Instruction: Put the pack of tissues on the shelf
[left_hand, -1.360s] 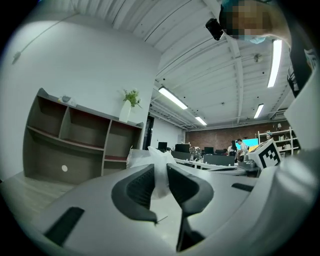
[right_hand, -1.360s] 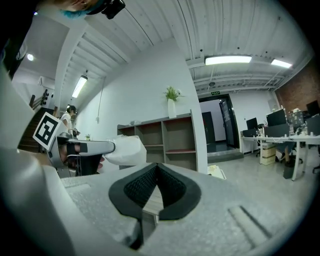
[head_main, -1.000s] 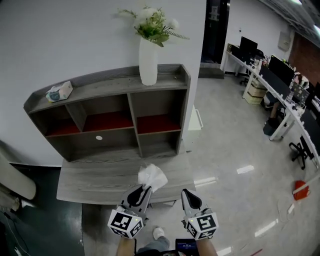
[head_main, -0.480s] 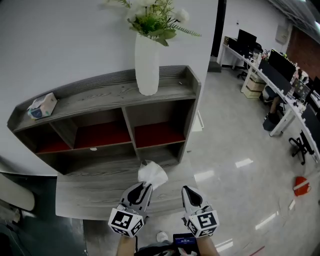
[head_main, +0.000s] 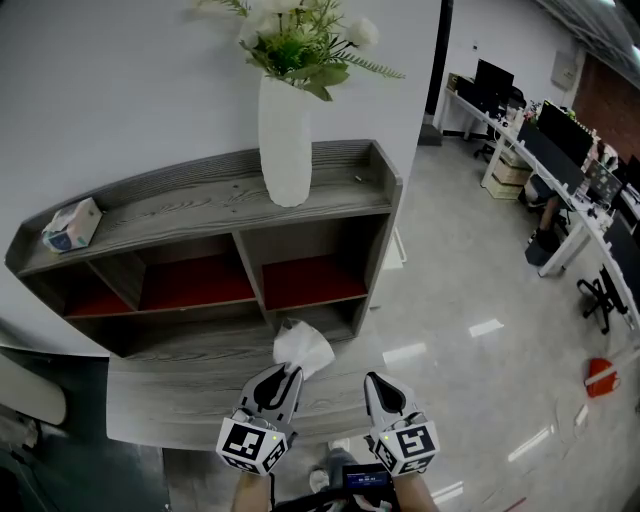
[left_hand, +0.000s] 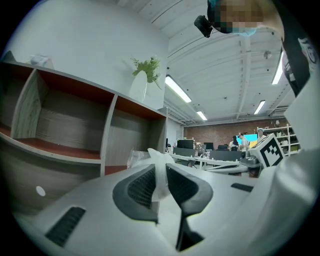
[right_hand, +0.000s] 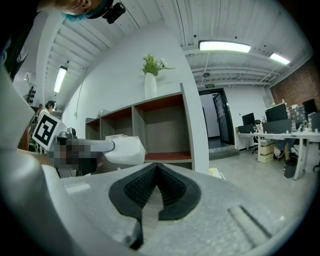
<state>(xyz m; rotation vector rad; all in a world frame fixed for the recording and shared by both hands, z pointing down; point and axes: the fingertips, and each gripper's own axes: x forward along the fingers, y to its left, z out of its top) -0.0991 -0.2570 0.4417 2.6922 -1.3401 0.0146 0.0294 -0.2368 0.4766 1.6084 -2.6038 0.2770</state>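
Head view: left tongs (head_main: 285, 378) carry tissue pack (head_main: 303, 352) short of shelf (head_main: 330, 190); placement pending.
Left gripper view: jaws pinch the pack, have just closed further.
Right gripper view: right tongs (right_hand: 156, 170) pressed together, empty.

The shelf (head_main: 180, 205) is grey wood grain with red inner boards. The vase (head_main: 285, 140) and tissues (head_main: 303, 350) are white. The left gripper (head_main: 288, 375) and right gripper (head_main: 372, 384) are white with black-and-white markers.

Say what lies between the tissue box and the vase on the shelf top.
Nothing: head view shows bare shelf top between tissue box and vase.
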